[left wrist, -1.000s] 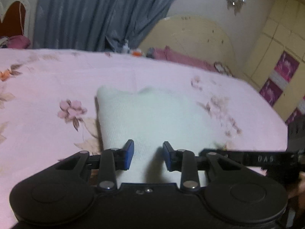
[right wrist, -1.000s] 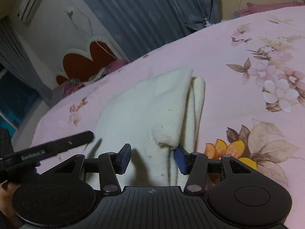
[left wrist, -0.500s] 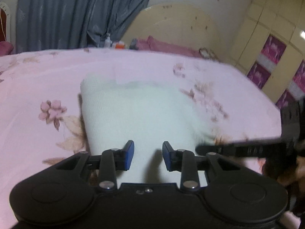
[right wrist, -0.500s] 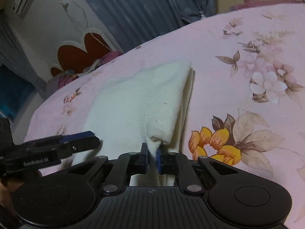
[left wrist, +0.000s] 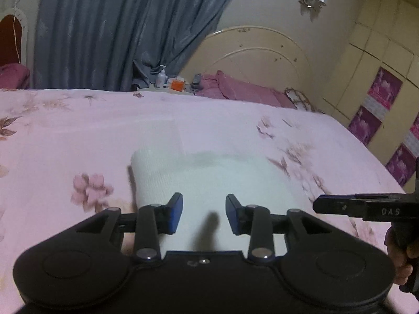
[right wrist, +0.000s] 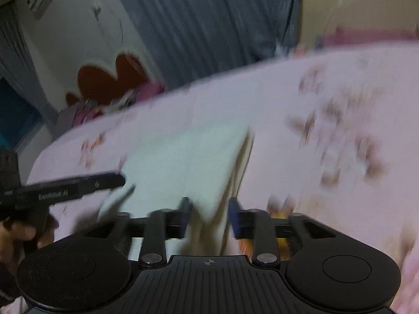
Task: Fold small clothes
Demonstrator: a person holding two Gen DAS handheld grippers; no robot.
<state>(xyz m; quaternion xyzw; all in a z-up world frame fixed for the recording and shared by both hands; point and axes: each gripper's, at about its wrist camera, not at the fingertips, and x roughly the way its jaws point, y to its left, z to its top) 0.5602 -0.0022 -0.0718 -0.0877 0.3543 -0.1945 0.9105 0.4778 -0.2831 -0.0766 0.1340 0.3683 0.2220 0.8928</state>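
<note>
Curtains [left wrist: 110, 31] in grey-blue hang past the far edge of the bed [left wrist: 65, 136], with a cream headboard [left wrist: 251, 57], a crumpled purple blanket [left wrist: 235, 89] and a small bottle [left wrist: 161, 77] up around one o'clock. On the pink flowered sheet lies a white folded garment [left wrist: 209, 180], dead centre and close in, its long axis running from six towards twelve o'clock, the far end rounded. The left claw [left wrist: 203, 216] hangs over its near end, spread and opening, pads clear of the cloth. The right claw [right wrist: 209, 217] is opening too; a drooping corner of the garment sits between its pads, though blur hides whether they touch it. The right-hand view is smeared throughout, so the sheet's flowers and the garment's edges are hard to make out. Each claw pokes into the other's view at the side, cut off by the frame.
</note>
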